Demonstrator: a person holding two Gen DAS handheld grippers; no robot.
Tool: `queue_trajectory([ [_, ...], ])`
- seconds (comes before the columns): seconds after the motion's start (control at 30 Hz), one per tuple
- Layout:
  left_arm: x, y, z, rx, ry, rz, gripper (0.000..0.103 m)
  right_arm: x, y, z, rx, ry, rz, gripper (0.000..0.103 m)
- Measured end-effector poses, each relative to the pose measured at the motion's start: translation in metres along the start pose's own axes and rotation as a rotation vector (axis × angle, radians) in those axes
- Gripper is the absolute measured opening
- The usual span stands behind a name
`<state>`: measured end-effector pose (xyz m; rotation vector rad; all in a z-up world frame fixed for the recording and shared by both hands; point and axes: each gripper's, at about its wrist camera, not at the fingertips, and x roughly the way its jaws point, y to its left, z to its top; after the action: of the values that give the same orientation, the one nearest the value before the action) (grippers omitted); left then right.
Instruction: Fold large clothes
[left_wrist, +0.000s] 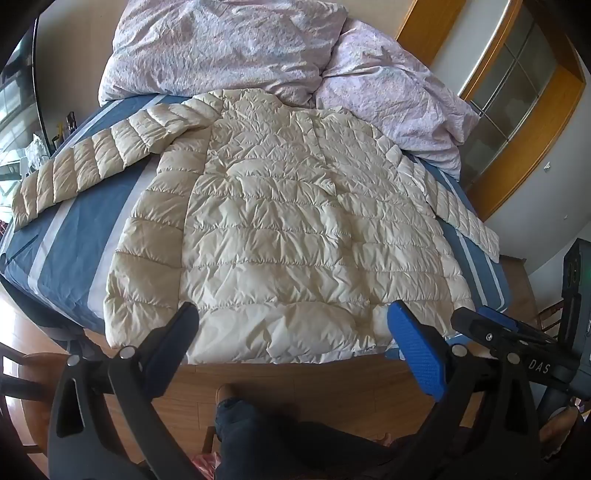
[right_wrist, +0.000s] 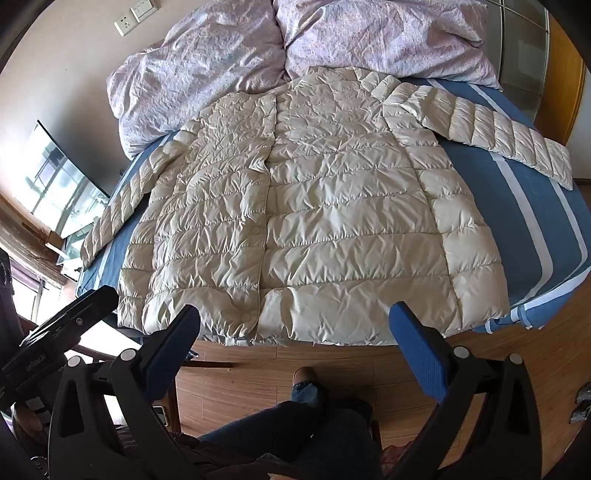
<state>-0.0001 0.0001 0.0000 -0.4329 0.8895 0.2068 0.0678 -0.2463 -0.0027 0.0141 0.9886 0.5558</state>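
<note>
Cream quilted down jacket (left_wrist: 295, 221) spread flat, sleeves out, on the striped bed (left_wrist: 74, 266); left gripper (left_wrist: 291, 325) and right gripper (right_wrist: 295, 325), both spread wide and empty, hover above its near hem; light, puffy, probably slippery, best pinched at seams or cuffs.

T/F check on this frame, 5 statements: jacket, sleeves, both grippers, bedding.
1. The cream puffer jacket lies spread flat on the bed. True.
2. Both sleeves are folded over the jacket's body. False: each sleeve stretches outward onto the blue sheet.
3. The left gripper is clamped on the hem. False: its jaws stand wide open, holding nothing.
4. The right gripper is open and empty. True.
5. The crumpled pink duvet covers the whole jacket. False: it is bunched behind the collar end.
</note>
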Motion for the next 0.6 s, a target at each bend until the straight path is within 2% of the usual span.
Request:
queue_trajectory([
  [0.6, 0.0001, 0.0, 0.0, 0.001, 0.001, 0.002, 0.101, 0.0, 0.0001, 0.0, 0.0, 0.001, -0.001, 0.102],
])
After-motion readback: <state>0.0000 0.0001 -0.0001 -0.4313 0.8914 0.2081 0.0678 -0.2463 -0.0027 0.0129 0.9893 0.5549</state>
